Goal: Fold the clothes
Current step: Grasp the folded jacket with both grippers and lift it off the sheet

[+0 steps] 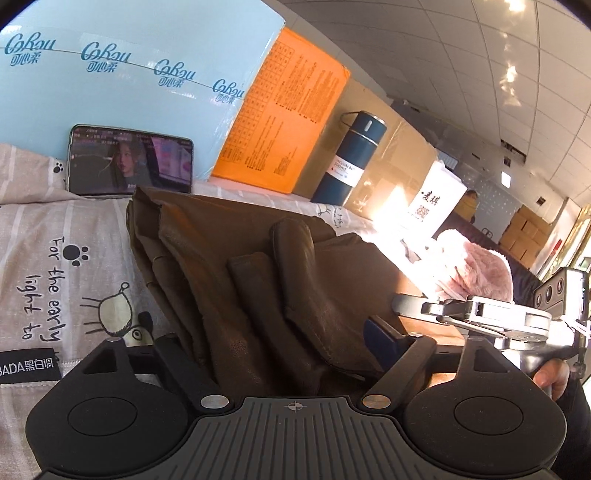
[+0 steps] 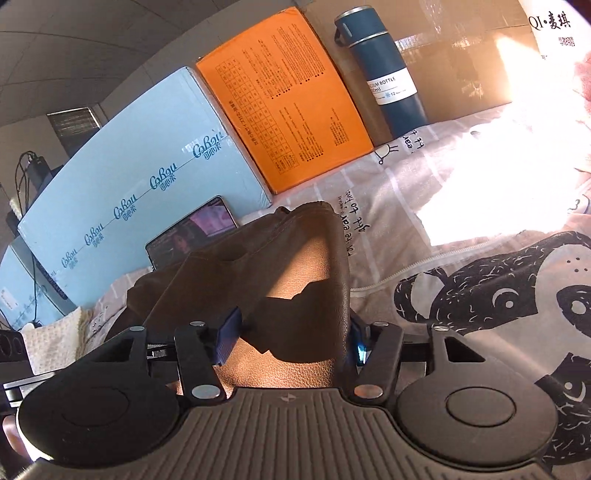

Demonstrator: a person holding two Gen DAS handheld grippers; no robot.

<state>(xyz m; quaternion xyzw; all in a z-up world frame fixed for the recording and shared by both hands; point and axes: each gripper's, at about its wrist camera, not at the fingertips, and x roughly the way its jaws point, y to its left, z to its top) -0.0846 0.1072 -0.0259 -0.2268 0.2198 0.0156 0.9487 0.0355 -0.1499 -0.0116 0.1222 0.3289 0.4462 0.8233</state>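
**Brown leather garment, bunched in both grips on the printed bedsheet**

The brown leather garment [image 2: 295, 258] lies before the orange box [image 2: 284, 122]. Left hand-held gripper [image 1: 280, 343] and right hand-held gripper [image 2: 291, 336] each clamp a thick fold. It looks heavy, supple and slick, so a hold on seams or hem edges seems best.

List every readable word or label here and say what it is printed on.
"CoRou": light blue box.
"for the early light to": printed bedsheet.
"BADA": black tag on the sheet.
"BOTTLE", "12": blue flask.
"QI": white bag.
Orange box print: too small.
Phone text: blurred.
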